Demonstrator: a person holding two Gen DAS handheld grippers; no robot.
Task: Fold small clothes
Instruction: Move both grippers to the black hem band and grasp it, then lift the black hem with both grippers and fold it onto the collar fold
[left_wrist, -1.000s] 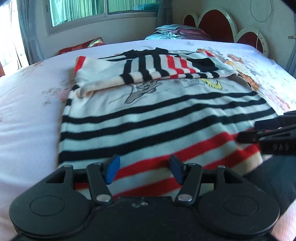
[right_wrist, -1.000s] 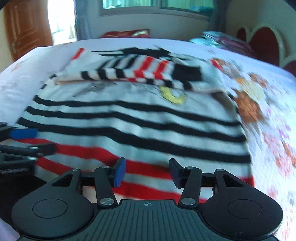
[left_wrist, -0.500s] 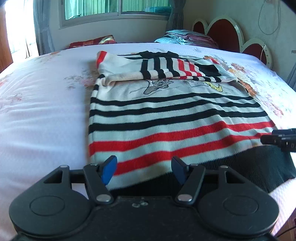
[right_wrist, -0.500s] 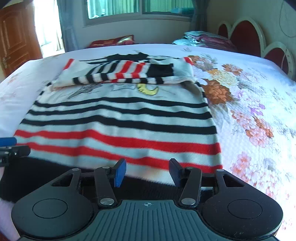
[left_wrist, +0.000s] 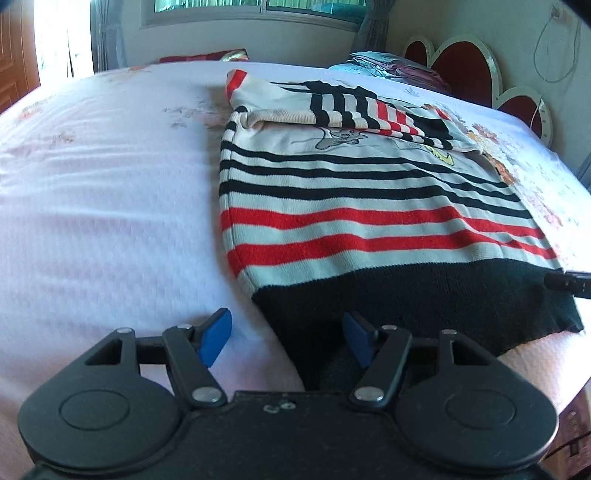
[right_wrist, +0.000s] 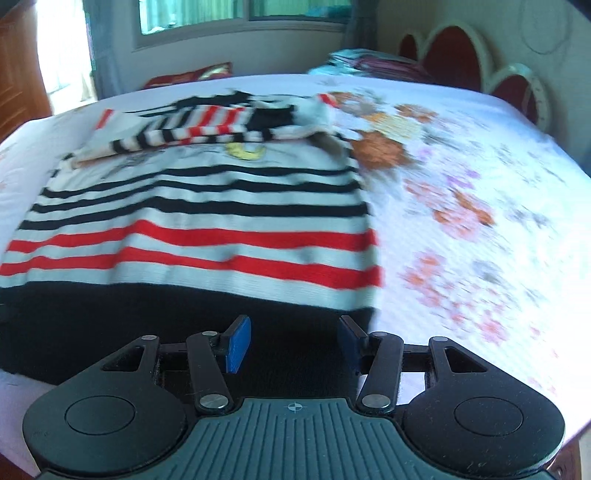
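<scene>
Striped sweater (left_wrist: 369, 221) laid flat on the bed (left_wrist: 103, 192), cream knit with thin black stripes across the chest, two broad red stripes below, and a wide black hem band (left_wrist: 424, 306) at the near end. Cartoon print on the chest, partly covered. Sleeves (left_wrist: 343, 110) folded across the upper part of the sweater, showing black and red stripes on cream. Long axis running from the black hem band away toward the window (left_wrist: 258, 11); hem end nearest both cameras, neck end farthest. Hem band lying at the near edge of the bed, its left corner draped slightly over. Left gripper (left_wrist: 286, 341) held just short of the hem band's left corner, blue pads (left_wrist: 216, 341) wide apart, nothing between them; left pad over bare sheet, right pad over the black band. Right gripper (right_wrist: 295, 343) held at the hem band's right corner (right_wrist: 354, 314), pads spread wide, gripping nothing; contact with the cloth not determinable. Right-wrist view blurred. Tip of the right gripper also visible in the left view, beside the hem's right end. Floral print (right_wrist: 443, 206) on the bed cover to the right of the sweater. Stack of folded clothes (left_wrist: 388, 64) beyond the sweater, near the red headboard (left_wrist: 461, 66).
</scene>
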